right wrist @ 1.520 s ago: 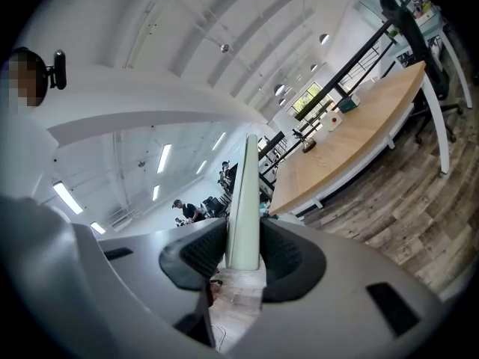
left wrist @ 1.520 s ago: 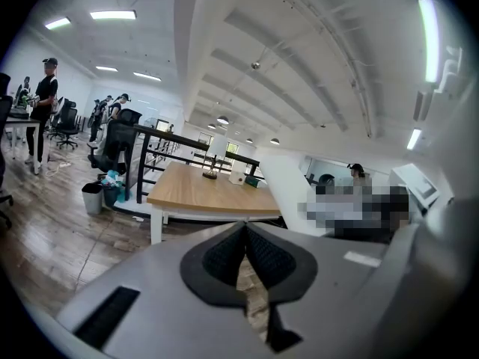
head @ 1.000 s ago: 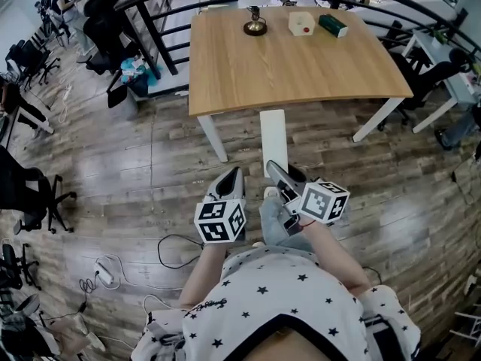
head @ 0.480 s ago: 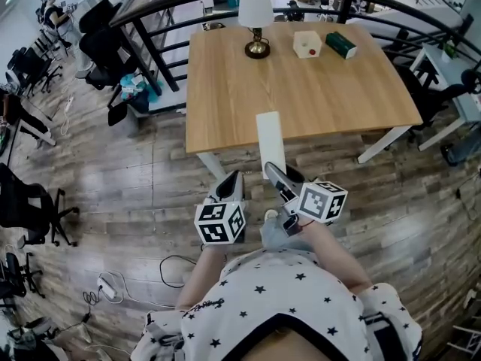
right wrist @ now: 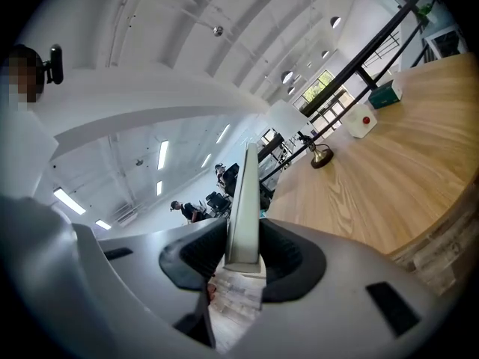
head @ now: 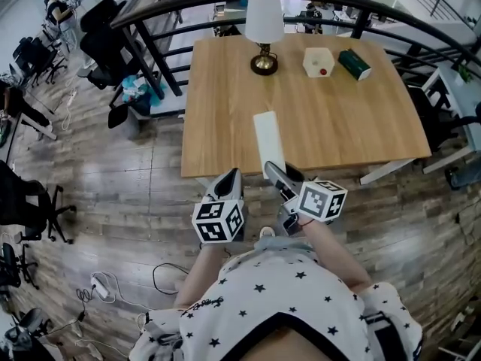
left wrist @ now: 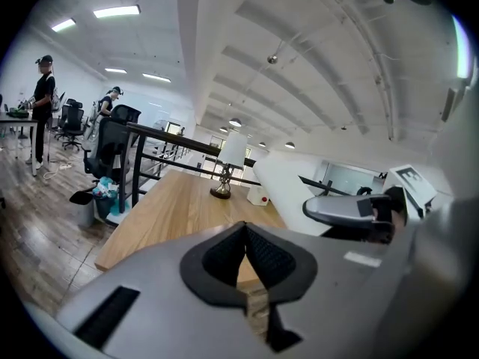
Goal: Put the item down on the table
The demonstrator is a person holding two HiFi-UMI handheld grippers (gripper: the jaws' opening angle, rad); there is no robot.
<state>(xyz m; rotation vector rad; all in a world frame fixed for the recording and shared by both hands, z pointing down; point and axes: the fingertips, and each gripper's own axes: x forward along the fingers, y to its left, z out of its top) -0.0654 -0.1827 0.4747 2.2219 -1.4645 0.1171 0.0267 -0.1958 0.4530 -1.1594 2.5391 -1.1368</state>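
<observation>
My right gripper is shut on the near end of a long flat white item, whose far end reaches over the near edge of the wooden table. The right gripper view shows the item edge-on, pinched between the dark pads. My left gripper hangs beside it to the left, shut and empty, in front of the table's edge. In the left gripper view the white item and the right gripper lie to the right.
At the table's far side stand a lamp, a white box and a green box. A black railing curves behind the table. Office chairs and floor cables lie to the left.
Both grippers and the white item have moved forward toward the table. The item's far end, over the floor before, now lies over the tabletop's near edge.
</observation>
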